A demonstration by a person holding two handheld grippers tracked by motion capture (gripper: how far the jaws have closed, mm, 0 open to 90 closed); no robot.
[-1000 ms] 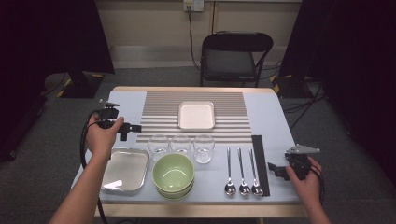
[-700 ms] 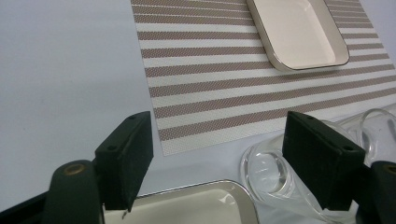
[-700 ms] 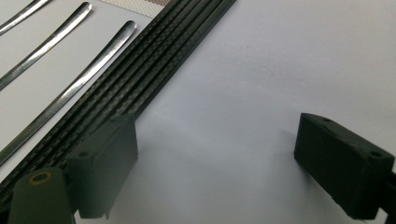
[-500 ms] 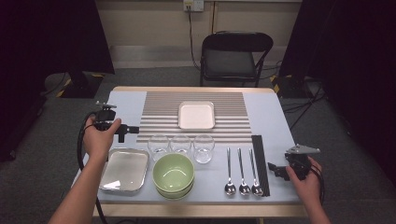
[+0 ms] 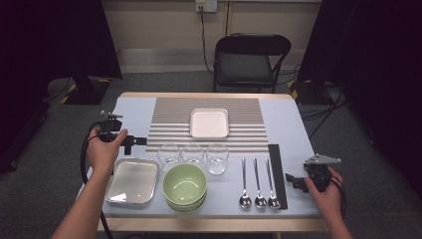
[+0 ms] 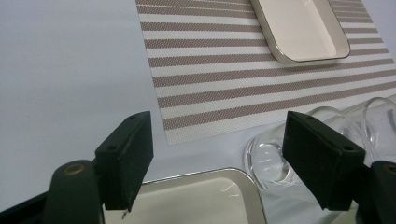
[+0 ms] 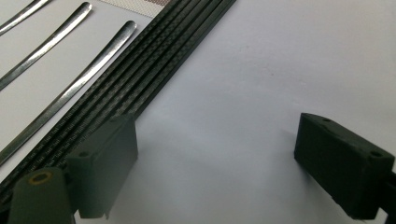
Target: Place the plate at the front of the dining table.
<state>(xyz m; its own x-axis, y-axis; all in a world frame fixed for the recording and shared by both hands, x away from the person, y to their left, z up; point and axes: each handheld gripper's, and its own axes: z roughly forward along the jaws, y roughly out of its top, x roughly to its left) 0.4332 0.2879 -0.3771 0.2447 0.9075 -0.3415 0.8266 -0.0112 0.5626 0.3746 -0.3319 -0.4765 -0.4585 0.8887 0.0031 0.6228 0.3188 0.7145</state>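
Pale blue worktop (image 5: 134, 112) w/ striped mat (image 5: 171, 119) sitting in a dim room, folding chair (image 5: 251, 59) behind; both tongs (image 5: 141, 141) (image 5: 288, 178) gaping wide, holding nothing.

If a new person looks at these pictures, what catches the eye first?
Probably the green bowl at the near edge of the table, between the metal tray and three spoons. Next, the white dish on the striped placemat. At each side an open hand-held gripper waits: left, right.
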